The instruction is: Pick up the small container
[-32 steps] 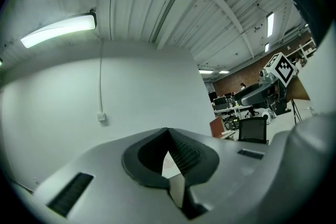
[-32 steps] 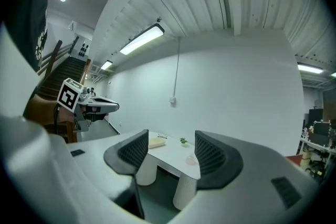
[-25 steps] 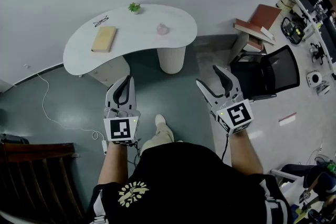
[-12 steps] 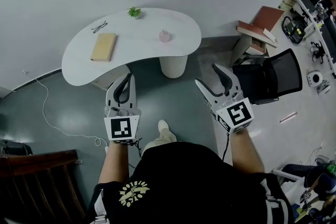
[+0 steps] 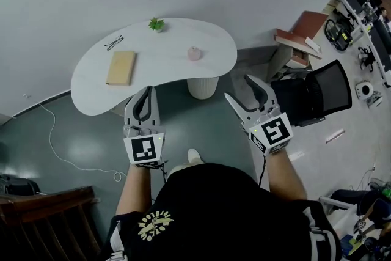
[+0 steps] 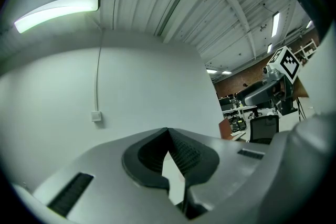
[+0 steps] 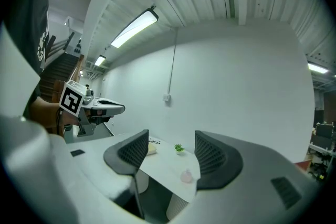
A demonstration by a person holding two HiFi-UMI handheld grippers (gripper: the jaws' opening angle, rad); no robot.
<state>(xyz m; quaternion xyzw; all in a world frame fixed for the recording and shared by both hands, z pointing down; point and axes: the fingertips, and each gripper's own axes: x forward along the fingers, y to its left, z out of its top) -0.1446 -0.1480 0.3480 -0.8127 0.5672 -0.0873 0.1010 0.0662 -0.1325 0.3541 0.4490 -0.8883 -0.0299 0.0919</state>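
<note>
The small pink container (image 5: 194,53) stands on the right half of a white kidney-shaped table (image 5: 91,85); in the right gripper view the container (image 7: 186,176) shows between the jaws, far ahead. Both grippers are held in the air short of the table's near edge, well apart from the container. My left gripper (image 5: 145,99) is shut and empty, its pads meeting at the tip (image 6: 168,132). My right gripper (image 5: 239,90) is open with nothing between its fingers (image 7: 170,152).
On the table also lie a tan book (image 5: 121,67), a pair of glasses (image 5: 113,43) and a small potted plant (image 5: 156,24). A black office chair (image 5: 314,91) stands right of my right gripper. A wooden chair (image 5: 46,208) sits lower left. A white cable (image 5: 55,131) runs over the floor.
The table and the container have come nearer in the head view as the person stepped toward them. Both grippers keep their pose and state.
</note>
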